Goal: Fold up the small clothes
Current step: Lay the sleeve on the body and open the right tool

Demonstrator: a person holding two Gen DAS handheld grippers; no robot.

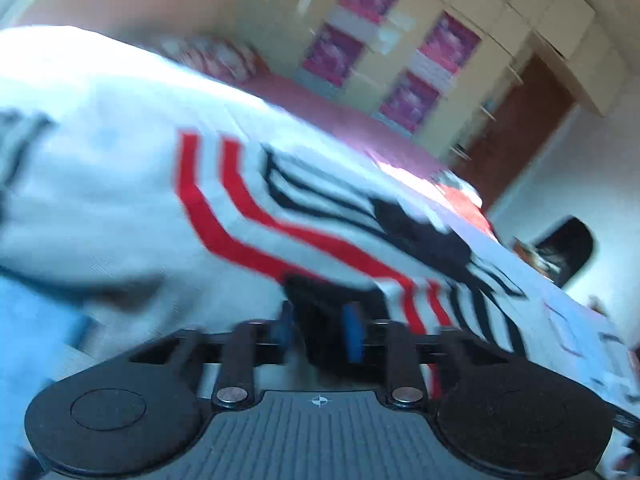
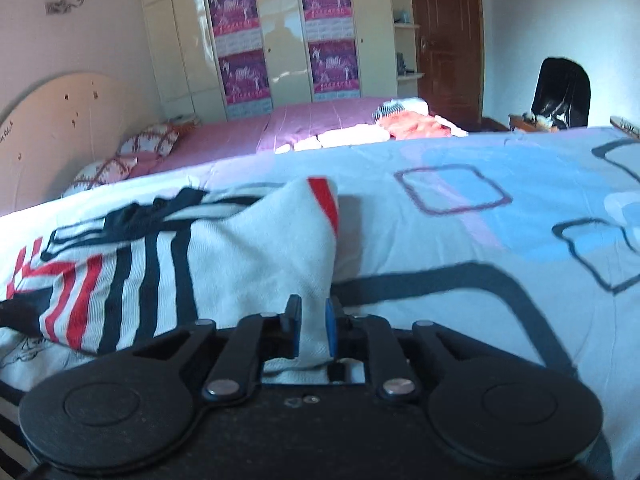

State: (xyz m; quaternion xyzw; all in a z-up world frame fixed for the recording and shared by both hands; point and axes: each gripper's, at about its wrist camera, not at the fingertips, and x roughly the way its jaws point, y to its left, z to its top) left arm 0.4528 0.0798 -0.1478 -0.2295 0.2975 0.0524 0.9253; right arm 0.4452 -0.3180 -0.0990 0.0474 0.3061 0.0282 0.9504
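One striped garment (image 2: 224, 248), two beds (image 2: 460, 216), four wardrobe posters (image 2: 236, 12).

Left view motion-blurred — striped garment (image 1: 280, 200) smeared, edges cut off.

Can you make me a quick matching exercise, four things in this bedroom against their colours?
Things:
1. door
2. far bedspread
3. chair
4. headboard

Colours:
A. black
B. cream
C. brown
D. pink

Pairs: 1-C, 2-D, 3-A, 4-B
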